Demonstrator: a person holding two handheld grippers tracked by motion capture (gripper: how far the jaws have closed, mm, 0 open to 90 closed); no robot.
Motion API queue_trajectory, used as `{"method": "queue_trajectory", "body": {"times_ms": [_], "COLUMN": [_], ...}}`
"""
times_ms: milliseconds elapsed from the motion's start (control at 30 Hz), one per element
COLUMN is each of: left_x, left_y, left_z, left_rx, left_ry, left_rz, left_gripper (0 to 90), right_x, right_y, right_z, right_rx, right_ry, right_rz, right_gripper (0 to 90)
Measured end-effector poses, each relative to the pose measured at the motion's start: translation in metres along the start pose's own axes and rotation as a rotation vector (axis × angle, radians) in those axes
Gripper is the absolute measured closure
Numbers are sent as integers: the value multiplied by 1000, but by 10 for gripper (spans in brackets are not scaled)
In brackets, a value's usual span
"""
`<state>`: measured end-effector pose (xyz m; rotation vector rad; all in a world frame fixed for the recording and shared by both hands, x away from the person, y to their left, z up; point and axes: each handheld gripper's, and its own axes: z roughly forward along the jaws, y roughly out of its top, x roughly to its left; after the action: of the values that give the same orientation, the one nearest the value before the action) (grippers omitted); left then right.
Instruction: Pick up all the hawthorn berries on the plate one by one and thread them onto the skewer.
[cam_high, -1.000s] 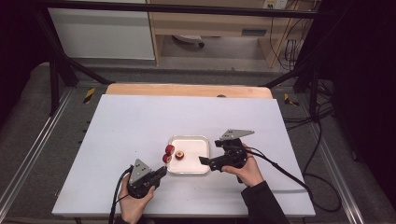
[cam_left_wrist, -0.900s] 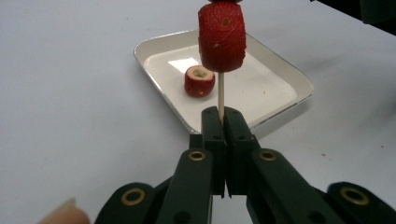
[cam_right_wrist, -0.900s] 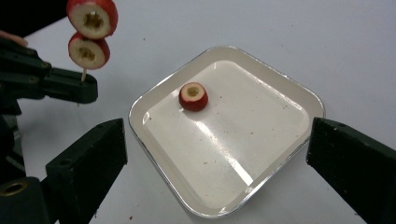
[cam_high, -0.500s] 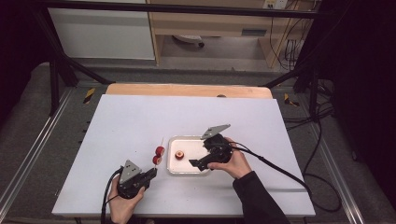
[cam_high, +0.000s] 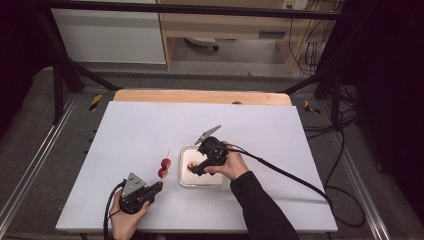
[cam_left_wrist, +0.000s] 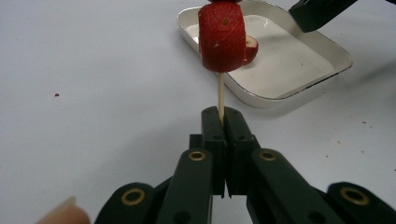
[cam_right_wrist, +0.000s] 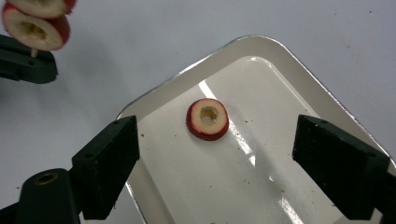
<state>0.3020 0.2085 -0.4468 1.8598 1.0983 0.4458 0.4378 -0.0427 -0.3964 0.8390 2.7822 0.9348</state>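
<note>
The left gripper (cam_left_wrist: 223, 122) pinches a wooden skewer (cam_left_wrist: 220, 95) tight between its fingers; two red fruit slices (cam_high: 164, 167) sit threaded on it, at 9 o'clock of the white tray (cam_high: 186, 180). The right gripper (cam_right_wrist: 217, 154), fingers wide and just closing, hovers over one loose slice (cam_right_wrist: 208, 119) lying in the tray on the counter (cam_high: 135, 130).

Both handheld grippers are matte black: the left gripper (cam_high: 156, 187) and the right gripper (cam_high: 196, 170) each carry a grey three-cornered plate on top and trail a black cable. Their linkage arms show brass-coloured ringed pivots and small dark screw heads; the jaws end in blocky black rectangular pads. The person's right arm wears a black long sleeve (cam_high: 260, 210)
</note>
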Motion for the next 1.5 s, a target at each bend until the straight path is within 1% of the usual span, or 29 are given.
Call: {"method": "queue_trajectory", "body": {"times_ms": [67, 100, 133, 233, 367, 400, 467, 500, 567, 733, 800, 933, 1000, 1100, 1200, 1500], "left_x": [1, 1, 1, 1, 1, 2, 2, 2, 2, 2, 2, 3, 3, 3, 4, 4], "left_y": [0, 0, -1, -1, -1, -1, -1, -1, -1, -1, -1, -1, -1, -2, -2, -2], "left_z": [0, 0, 0, 1, 1, 1, 1, 1, 1, 1, 1, 1, 1, 1, 1, 1], "left_rx": [4, 5, 8, 7, 9, 8, 11, 11, 12, 14, 14, 21, 21, 20, 20, 22], "left_ry": [0, -2, -1, -3, -4, -5, -5, -4, -5, -7, -7, -8, -10, -10, -9, -11], "left_rz": [-2, -3, 0, -2, -6, -6, -4, -5, -5, -5, -5, -3, -5, -9, -8, -6], "left_gripper": [886, 886, 886, 886, 886, 886, 886, 886, 886, 886, 886, 886, 886, 886, 886, 886], "right_x": [-1, -3, -4, -7, -8, -8, -7, -6, -6, -4, -2, 0, 1, 3, 3, 2], "right_y": [2, 3, 4, 5, 8, 9, 11, 12, 14, 19, 20, 23, 25, 27, 28, 32], "right_z": [4, 7, 8, 14, 18, 19, 20, 21, 22, 26, 28, 33, 34, 37, 40, 45], "right_rx": [11, 16, 20, 62, 91, 103, 112, 113, 123, 171, 179, 211, 224, 236, 262, 281], "right_ry": [-1, 11, 12, 4, 8, 6, 7, 13, 13, 18, 30, 35, 32, 41, 30, 31], "right_rz": [3, 11, 10, -12, -28, -40, -47, -41, -52, -85, -85, -105, -111, -124, -138, -157], "right_gripper": [198, 215, 228, 256, 270, 276, 291, 299, 310, 372, 392, 424, 431, 453, 470, 542]}}
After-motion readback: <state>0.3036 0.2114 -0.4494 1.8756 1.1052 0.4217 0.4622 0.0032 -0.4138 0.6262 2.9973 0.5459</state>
